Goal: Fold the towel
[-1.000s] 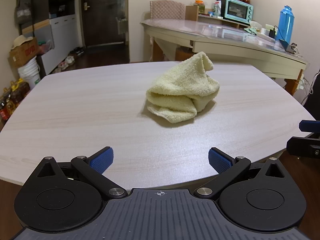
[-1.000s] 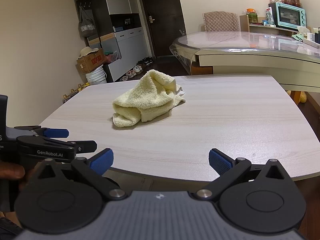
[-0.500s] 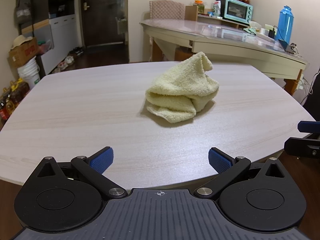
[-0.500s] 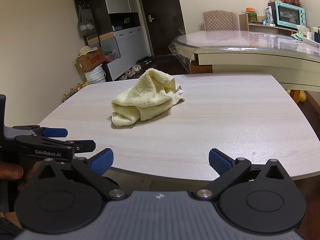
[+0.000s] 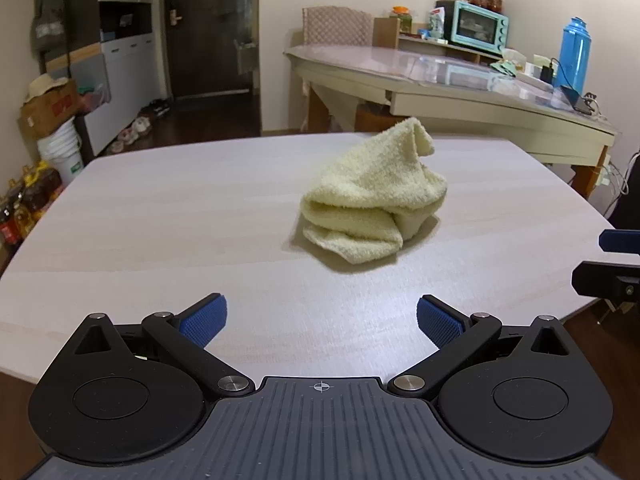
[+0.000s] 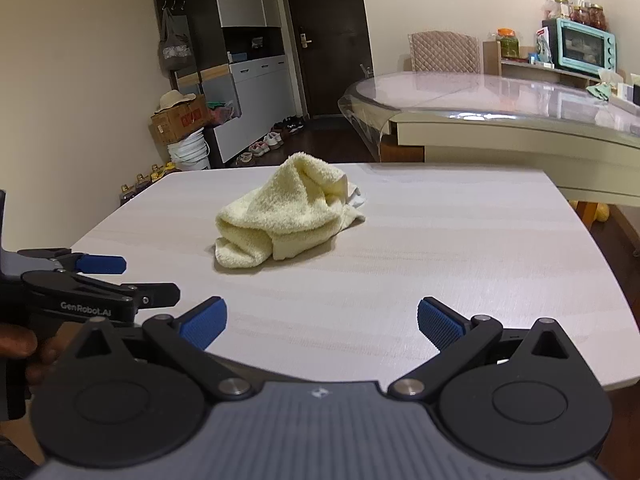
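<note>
I see the pale wood-grain table [image 5: 168, 216] filling most of both views, its near edge just under my tools. Behind it stands a second, glass-topped table [image 6: 500, 100] carrying a teal toaster oven [image 5: 478, 26] and a blue flask [image 5: 574, 56]; by the wall on the other side sit a cardboard box with red print I cannot read [image 6: 178, 118] and white buckets [image 6: 190, 154].

The towel [image 5: 372, 196], pale yellow terry, lies crumpled in a heap near the middle of the table, one peak standing up at the far side and a rolled edge toward me. It is well apart from both tools.

My left tongs [image 5: 322, 316] hover over the near edge, blue pads spread wide, nothing between them. My right tongs [image 6: 322, 316] are likewise wide apart and empty, above the near edge.

From the right wrist view, the left tool's side reads "GenRobot.AI" in white lettering, with a hand [image 6: 18, 346] gripping its handle.
</note>
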A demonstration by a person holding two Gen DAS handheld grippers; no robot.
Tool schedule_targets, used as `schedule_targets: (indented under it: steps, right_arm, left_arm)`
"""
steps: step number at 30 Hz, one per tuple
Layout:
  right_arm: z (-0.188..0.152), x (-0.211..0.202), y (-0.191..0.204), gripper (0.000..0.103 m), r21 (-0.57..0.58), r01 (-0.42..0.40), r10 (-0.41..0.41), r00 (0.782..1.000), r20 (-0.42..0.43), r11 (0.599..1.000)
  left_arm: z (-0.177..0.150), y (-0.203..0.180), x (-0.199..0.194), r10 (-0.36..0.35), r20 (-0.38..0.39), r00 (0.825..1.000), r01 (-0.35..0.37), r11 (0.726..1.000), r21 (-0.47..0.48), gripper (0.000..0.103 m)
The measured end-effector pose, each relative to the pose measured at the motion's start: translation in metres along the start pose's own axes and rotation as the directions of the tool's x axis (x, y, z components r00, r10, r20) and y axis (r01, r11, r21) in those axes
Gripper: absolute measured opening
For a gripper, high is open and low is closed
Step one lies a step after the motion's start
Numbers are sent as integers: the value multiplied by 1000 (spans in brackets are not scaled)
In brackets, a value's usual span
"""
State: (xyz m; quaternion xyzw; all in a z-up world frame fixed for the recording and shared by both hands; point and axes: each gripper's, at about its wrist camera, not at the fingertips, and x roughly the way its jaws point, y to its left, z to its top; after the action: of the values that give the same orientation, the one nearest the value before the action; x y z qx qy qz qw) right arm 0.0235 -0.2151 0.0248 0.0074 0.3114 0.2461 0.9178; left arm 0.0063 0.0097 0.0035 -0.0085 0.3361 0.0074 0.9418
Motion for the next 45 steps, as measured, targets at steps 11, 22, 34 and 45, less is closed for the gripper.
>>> schedule_targets:
  steps: [11,22,34,45]
  right_arm:
    - [42,46,-17,91,29,-142,142,990,-6,989]
    - [94,124,-42,74,106,-263,268,963,-30,959]
    - [104,154,-38,12,92,-356,359,933,-15,930]
    - [72,108,76,11,-433,-379,383,920,-81,818]
  left_arm:
    - [17,29,7,40,19,999,-39,999,-15,103]
    - [35,50,27,50,9,999,-49,999,-10,103]
    - [54,70,43,36,2,999,-36,999,32,103]
    - [88,110,44,-102,-11,995,103,992,72,103]
